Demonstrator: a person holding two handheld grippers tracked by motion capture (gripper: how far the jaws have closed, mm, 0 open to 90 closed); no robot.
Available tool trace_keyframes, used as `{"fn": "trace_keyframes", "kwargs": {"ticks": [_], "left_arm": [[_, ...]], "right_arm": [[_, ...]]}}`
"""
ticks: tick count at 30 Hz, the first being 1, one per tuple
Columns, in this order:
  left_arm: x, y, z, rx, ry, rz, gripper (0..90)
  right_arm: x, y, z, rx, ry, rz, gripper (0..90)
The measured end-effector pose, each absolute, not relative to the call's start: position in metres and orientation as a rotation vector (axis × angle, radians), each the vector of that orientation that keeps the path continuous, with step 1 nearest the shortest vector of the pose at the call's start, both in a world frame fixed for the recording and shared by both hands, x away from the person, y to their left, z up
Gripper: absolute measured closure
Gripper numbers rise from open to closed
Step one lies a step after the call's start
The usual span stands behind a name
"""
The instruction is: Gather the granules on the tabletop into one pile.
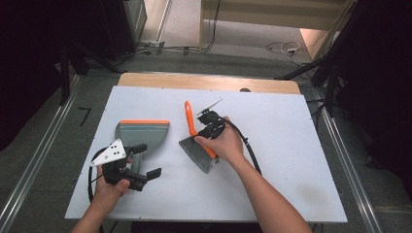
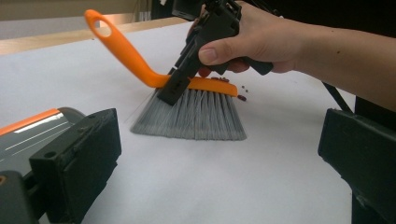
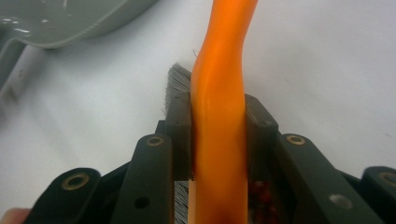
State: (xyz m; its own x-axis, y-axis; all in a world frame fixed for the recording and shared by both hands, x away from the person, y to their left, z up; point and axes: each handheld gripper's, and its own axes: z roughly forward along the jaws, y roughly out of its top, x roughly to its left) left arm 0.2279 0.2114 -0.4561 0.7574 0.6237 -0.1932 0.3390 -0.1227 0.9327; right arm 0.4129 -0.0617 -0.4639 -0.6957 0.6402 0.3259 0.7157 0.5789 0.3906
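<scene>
Nearest the high camera: left tongs held low at the near left of the table, jaws spread and empty, just short of the grey dustpan, probably waiting to steady it. Farther in, right tongs clamped on the brush, orange handle pointing away, bristles down toward the near side, likely set for a sweep toward the pan.

From the left gripper view: own jaws wide apart at both edges, nothing between. Beyond, brush standing on its bristles on the white table, pinched where handle meets head. Small dark red bits just beside the bristles, apparently the debris to gather. Dustpan at lower left.

From the right gripper view: pads pressed on both sides of the orange neck, grip firm. Dustpan rim at upper left.
</scene>
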Motion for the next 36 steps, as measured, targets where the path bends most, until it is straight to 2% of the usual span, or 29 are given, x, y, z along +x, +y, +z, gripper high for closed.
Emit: {"fn": "trace_keyframes", "kwargs": {"ticks": [17, 36], "left_arm": [[0.228, 0.209, -0.457, 1.739, 0.764, 0.288, 0.0], [0.228, 0.208, -0.457, 1.738, 0.765, 0.285, 0.0]], "right_arm": [[0.425, -0.112, -0.466, -1.326, -2.607, -0.787, 66.8], [0.428, -0.144, -0.466, -1.432, -2.584, -0.798, 66.4]]}}
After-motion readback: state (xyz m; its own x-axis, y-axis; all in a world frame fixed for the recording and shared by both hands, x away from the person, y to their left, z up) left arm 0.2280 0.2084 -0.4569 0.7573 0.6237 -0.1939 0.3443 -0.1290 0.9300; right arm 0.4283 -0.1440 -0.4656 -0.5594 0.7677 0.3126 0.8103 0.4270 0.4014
